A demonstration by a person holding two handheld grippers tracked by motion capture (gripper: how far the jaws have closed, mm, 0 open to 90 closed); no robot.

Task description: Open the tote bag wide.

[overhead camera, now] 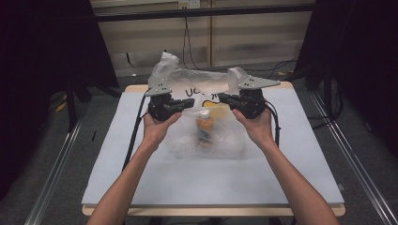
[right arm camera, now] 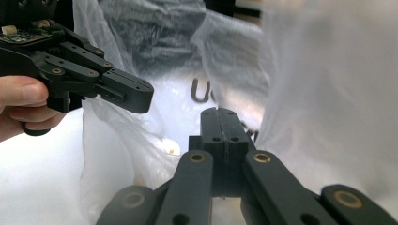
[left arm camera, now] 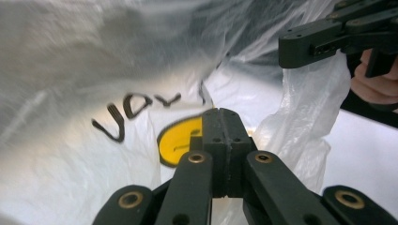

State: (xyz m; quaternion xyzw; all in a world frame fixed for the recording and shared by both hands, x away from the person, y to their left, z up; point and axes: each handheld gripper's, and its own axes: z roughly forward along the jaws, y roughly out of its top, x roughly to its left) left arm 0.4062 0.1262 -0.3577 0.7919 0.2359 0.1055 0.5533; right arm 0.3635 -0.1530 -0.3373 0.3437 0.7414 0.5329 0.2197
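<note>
The translucent white plastic bag [overhead camera: 206,136], printed with black lettering and a yellow mark, lies at the middle of the pale grey table top [overhead camera: 141,173]. Its mouth faces the far edge and its closed end faces the person, so its long axis appears to run near to far. A small bottle with a white cap and orange label [overhead camera: 204,125] stands or leans inside; which of the two cannot be told through the film.

The left gripper [overhead camera: 180,105] holds the left side of the bag mouth. In the left gripper view its jaws are pressed fully together, with film apparently pinched between them. The right gripper [overhead camera: 225,99] holds the right side in the same manner, jaws closed tight in the right gripper view. Both grippers sit close together just above the bottle.

The step in hand appears to be opening or lifting the mouth. Keep both jaws clamped. Draw the two grips apart evenly, left and right, at equal height. Avoid sudden pulls; thin film probably tears or slips. Keep the bottle below the mouth.
</note>
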